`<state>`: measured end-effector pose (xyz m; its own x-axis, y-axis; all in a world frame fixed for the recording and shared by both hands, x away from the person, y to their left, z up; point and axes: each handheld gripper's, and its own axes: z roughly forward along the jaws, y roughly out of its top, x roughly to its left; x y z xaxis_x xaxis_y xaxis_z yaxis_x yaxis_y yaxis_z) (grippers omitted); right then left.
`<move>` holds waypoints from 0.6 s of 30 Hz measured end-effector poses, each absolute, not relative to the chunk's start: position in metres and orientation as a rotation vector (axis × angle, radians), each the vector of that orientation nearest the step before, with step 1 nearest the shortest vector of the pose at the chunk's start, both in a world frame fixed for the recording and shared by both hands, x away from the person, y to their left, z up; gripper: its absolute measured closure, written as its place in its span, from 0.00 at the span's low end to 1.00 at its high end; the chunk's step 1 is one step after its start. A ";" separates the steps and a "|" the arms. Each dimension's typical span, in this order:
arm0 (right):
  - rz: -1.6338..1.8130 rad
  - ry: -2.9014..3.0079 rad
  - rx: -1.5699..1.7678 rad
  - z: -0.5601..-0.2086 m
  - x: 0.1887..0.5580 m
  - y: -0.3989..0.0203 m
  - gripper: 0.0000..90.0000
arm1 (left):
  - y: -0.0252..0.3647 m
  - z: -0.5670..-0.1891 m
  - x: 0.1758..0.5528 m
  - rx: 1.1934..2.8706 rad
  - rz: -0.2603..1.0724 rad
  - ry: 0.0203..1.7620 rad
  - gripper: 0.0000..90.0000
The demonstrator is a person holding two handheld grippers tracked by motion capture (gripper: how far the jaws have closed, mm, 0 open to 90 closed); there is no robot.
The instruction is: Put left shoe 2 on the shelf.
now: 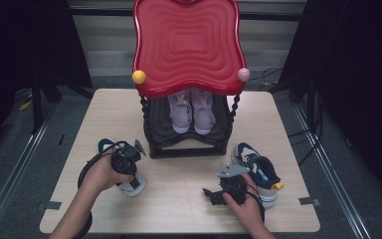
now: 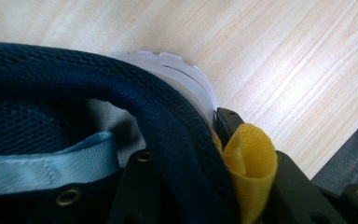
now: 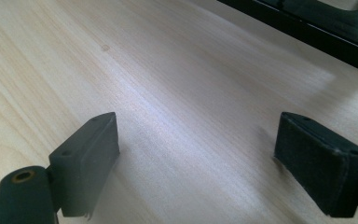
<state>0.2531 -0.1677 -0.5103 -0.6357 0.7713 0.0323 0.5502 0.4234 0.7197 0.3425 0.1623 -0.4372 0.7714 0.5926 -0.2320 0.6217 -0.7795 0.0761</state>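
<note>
A navy and white sneaker (image 1: 106, 145) lies on the table at the left, and my left gripper (image 1: 131, 178) comes down onto its heel. In the left gripper view the jaws straddle the navy mesh heel collar (image 2: 121, 88), one inside the shoe and one outside against the yellow pull tab (image 2: 251, 158); my left gripper (image 2: 186, 140) is shut on it. The matching sneaker (image 1: 258, 172) with its yellow tab lies at the right. Beside it my right gripper (image 1: 213, 195) rests low over bare tabletop, pointing left, and my right gripper (image 3: 205, 144) stands open with nothing between the pads.
A shoe rack with a red wavy top (image 1: 188, 45) and a black lower shelf (image 1: 186, 145) stands at the table's back middle, holding a lilac pair (image 1: 191, 113). Its black base (image 3: 317, 28) runs ahead of the right jaws. The wooden table (image 1: 179, 199) drops off at its edges.
</note>
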 end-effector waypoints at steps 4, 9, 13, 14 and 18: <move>1.031 2.378 1.144 -0.510 0.253 -0.168 0.15 | 0.161 -0.438 0.344 2.819 -0.318 0.985 0.82; 1.033 2.379 1.141 -0.510 0.253 -0.168 0.15 | 0.159 -0.438 0.343 2.834 -0.313 0.970 0.84; 1.030 2.378 1.142 -0.510 0.253 -0.168 0.15 | 0.157 -0.437 0.342 2.855 -0.297 0.961 0.85; 1.031 2.378 1.136 -0.510 0.253 -0.168 0.15 | 0.157 -0.437 0.341 2.859 -0.287 0.954 0.85; 1.030 2.380 1.136 -0.510 0.253 -0.168 0.15 | 0.159 -0.433 0.340 2.867 -0.268 0.950 0.85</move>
